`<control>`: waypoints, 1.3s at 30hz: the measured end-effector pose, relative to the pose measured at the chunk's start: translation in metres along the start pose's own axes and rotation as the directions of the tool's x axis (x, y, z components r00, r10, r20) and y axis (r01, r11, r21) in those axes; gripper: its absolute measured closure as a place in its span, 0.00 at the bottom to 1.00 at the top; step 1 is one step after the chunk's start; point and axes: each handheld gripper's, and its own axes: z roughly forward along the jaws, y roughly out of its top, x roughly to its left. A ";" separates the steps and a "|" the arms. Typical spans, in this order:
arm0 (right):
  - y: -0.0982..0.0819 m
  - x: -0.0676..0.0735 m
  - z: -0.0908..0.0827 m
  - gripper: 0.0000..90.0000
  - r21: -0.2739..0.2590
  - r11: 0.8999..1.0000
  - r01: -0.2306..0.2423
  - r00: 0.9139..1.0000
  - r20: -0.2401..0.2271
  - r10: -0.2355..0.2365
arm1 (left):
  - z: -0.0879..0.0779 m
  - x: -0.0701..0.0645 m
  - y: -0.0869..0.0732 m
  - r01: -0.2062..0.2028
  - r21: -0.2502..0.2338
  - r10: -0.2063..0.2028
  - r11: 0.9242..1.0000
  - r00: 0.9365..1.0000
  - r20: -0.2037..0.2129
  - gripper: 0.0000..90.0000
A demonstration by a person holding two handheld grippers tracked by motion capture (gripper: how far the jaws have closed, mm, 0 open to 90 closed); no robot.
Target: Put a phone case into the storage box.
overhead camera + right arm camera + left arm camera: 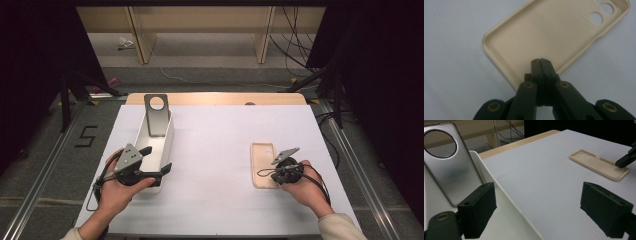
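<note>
I see the phone case (544,35), a pale beige shell lying hollow side up on the table (215,150), with two round camera holes near its far end. In the high view it sits at about four o'clock on the white surface. My right claw (541,63) has its jaws pressed together, tips over the case's near rim. My left claw (157,160) stands wide apart, holding nothing, astride the near end of the white tray (167,137) at eight o'clock, where a grey metal plate (156,115) leans.
</note>
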 end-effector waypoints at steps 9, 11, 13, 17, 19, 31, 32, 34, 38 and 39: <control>0.000 -0.001 -0.001 0.96 -0.012 1.000 0.010 1.000 0.002 -0.010 | 0.000 0.000 0.000 0.003 0.000 -0.003 1.000 1.000 0.000 0.14; 0.000 0.000 -0.003 0.91 -0.027 0.999 0.018 1.000 0.005 -0.018 | 0.000 0.000 0.000 0.004 0.001 -0.004 1.000 1.000 0.000 0.14; 0.001 -0.001 -0.006 0.82 -0.046 0.998 0.044 0.999 0.021 -0.043 | 0.000 0.000 0.000 0.003 -0.001 -0.003 1.000 1.000 -0.001 0.14; 0.002 -0.001 -0.011 0.61 -0.081 0.988 0.131 0.991 0.049 -0.128 | 0.000 0.000 0.000 0.004 -0.002 -0.004 1.000 1.000 -0.002 0.15; 0.001 0.000 -0.011 0.53 -0.089 0.984 0.154 0.987 0.055 -0.150 | 0.000 0.000 0.000 0.005 -0.004 -0.005 1.000 1.000 0.000 0.15; 0.007 0.007 -0.019 0.32 -0.006 0.937 0.349 0.937 -0.014 -0.349 | 0.000 0.000 0.000 0.005 0.000 -0.005 1.000 1.000 0.001 0.15; 0.007 0.008 -0.017 0.31 0.011 0.930 0.368 0.930 -0.018 -0.368 | 0.000 0.000 0.000 0.003 0.000 -0.003 1.000 1.000 0.002 0.15; 0.009 0.010 -0.015 0.30 0.042 0.917 0.397 0.918 -0.030 -0.396 | 0.000 0.000 0.000 0.002 0.002 -0.002 1.000 1.000 0.004 0.15; 0.015 0.013 -0.012 0.30 0.088 0.888 0.451 0.893 -0.036 -0.449 | 0.000 0.000 0.000 0.002 0.000 -0.002 1.000 1.000 0.004 0.15; 0.016 0.013 -0.012 0.31 0.101 0.881 0.462 0.887 -0.035 -0.461 | 0.000 0.000 0.000 0.005 0.000 -0.005 1.000 1.000 0.003 0.15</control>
